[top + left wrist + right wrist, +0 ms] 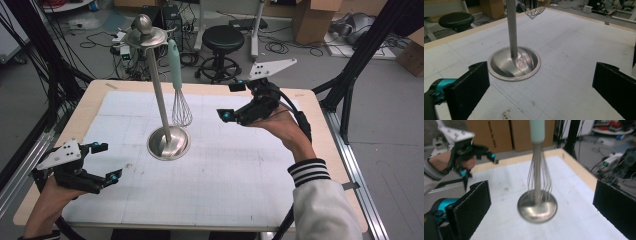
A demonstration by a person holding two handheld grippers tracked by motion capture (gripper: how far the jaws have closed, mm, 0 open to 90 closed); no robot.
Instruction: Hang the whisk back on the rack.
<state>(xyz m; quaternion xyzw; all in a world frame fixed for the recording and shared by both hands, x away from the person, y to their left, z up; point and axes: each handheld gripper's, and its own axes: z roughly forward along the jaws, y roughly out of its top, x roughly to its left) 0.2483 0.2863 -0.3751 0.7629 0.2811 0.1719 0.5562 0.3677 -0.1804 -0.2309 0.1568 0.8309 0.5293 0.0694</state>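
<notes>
A steel stand [168, 142] rises from a round dished base on the white gridded mat, its pole topped by a disc and knob. A whisk [181, 107] with a mint handle hangs from that disc, its wires clear of the mat. My right gripper [231, 100] is held in the air to the right of the whisk, open and empty. In the right gripper view the whisk [537, 172] hangs ahead between the wide jaws. My left gripper [108, 161] hovers open near the front left of the mat. In the left gripper view the stand's base [499, 63] lies ahead.
The wooden table [95, 100] borders the mat on all sides. Behind it on the floor are a black stool [222, 37], cardboard boxes [312, 17] and loose cables. Black frame legs [350, 75] stand beside the table's right edge.
</notes>
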